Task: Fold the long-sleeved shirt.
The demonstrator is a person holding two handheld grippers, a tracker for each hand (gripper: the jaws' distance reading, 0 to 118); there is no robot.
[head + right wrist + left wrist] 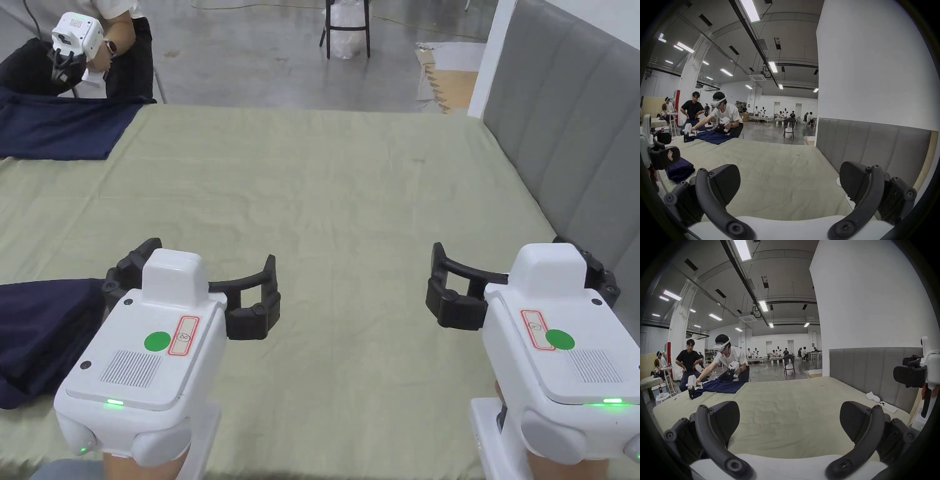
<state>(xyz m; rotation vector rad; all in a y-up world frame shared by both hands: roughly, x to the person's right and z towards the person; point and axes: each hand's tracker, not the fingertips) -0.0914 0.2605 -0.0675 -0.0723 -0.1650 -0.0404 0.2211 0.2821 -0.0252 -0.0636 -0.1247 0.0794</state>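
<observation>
Left claw (200, 294): released, jaws wide apart, nothing between them, above the pale green bedsheet (350, 206).
Right claw (509, 287): released, jaws spread, empty.
Shirt: dark navy folded fabric bundle (37, 337) lying on the sheet just left of the left claw, cut off by the picture edge; sleeves cannot be made out.
Far corner: another person's hand (103, 50), partly cropped, over a second navy cloth (62, 128).

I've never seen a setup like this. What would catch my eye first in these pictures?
Probably the two white handheld tongs, the left tongs and the right tongs, both hanging open and empty over a wide olive-green sheet. Next, a bundled dark blue garment lies by the left tongs. At the far left corner another person works a second dark blue garment with similar tools.
</observation>
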